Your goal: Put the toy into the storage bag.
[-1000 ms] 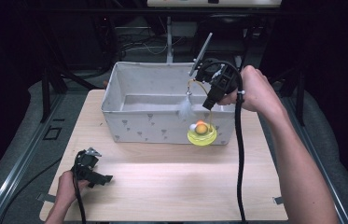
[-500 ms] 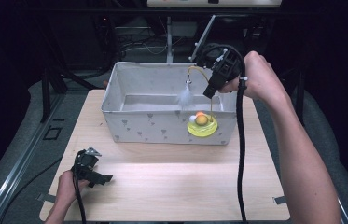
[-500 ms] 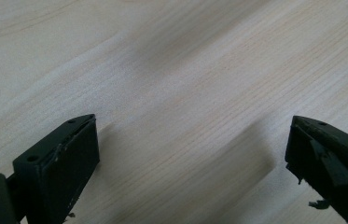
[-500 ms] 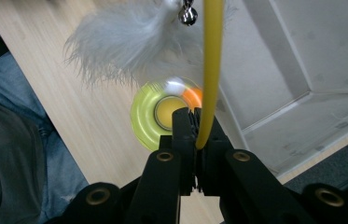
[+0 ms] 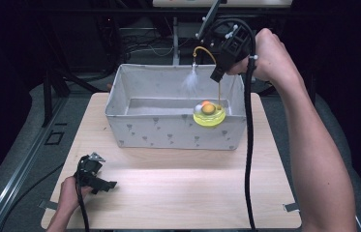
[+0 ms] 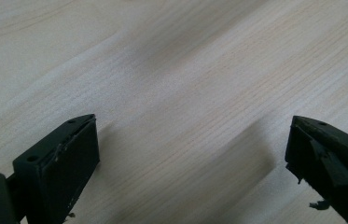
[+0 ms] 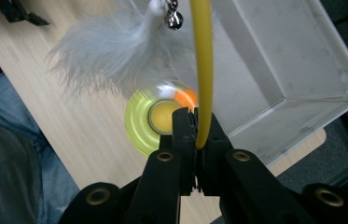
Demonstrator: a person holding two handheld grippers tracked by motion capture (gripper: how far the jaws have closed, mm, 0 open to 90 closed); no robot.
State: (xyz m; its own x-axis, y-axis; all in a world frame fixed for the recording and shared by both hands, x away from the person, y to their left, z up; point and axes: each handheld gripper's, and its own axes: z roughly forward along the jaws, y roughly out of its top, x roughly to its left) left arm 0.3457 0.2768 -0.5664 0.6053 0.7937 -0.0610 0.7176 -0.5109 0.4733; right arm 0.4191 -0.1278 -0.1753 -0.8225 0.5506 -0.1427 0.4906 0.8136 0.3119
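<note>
Fingers of right gripper clamped tight on a thin yellow stem of a cat teaser toy; held high over the back right of the fabric bin. Toy's round yellow-green base with orange ball hangs below the gripper, at the bin's front right corner; cannot tell if it is inside the wall or just over the rim. White feather tuft w/ small metal bell dangles off the stem's curved top end. Left gripper rests low at the desk's near left edge, fingers wide apart, nothing between them, bare wood grain under.

Risks:
- Stem is slim, smooth, prob. flexible rubber or plastic tube; grip is a narrow pinch, so base weight could slide it through the pads.
- Base swings on the bendy stem; on lowering it could catch the soft bin rim and tip out onto the desk.
- Feather is light, fluffy; may snag on cable or bin wall.

Materials: bin is pale grey cloth w/ small printed pattern, soft-sided, rectangular, open top. Base is translucent glossy plastic disc. Desk is light wood laminate, matte.
</note>
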